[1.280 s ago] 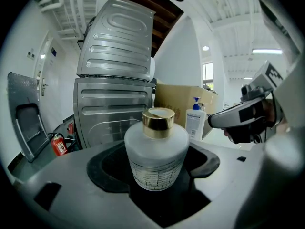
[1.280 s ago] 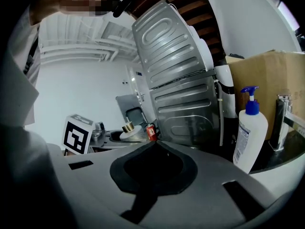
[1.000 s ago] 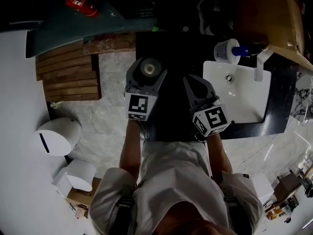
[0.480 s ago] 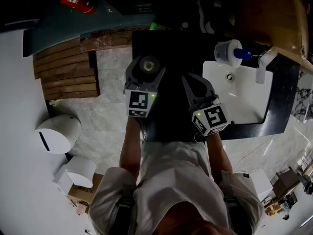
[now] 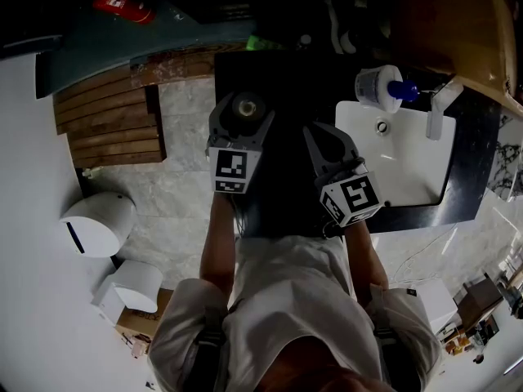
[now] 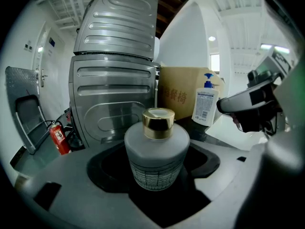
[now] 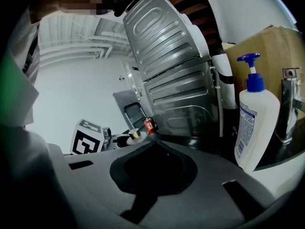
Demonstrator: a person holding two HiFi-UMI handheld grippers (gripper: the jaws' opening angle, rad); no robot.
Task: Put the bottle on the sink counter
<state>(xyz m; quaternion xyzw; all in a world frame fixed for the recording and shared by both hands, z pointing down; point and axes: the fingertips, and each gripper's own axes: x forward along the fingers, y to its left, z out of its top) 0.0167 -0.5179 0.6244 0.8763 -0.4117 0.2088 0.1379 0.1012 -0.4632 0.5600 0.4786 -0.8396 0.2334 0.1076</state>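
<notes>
The left claw point(image 5: 245, 114) grips the round, frosted white glass bottle with a gold cap point(image 6: 157, 151) above the left edge of the black bench point(image 5: 472, 166). The right claw point(image 7: 156, 147) is closed and empty. If the bottle is set down too close to that edge, it might tip off.

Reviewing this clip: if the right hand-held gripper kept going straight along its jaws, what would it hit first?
Probably the ribbed metal panel straight ahead. The right hand-held gripper, shut and empty, aims at it and would pass left of the pump bottle. Depth is unclear, so how far off the panel stands cannot be told.
</notes>
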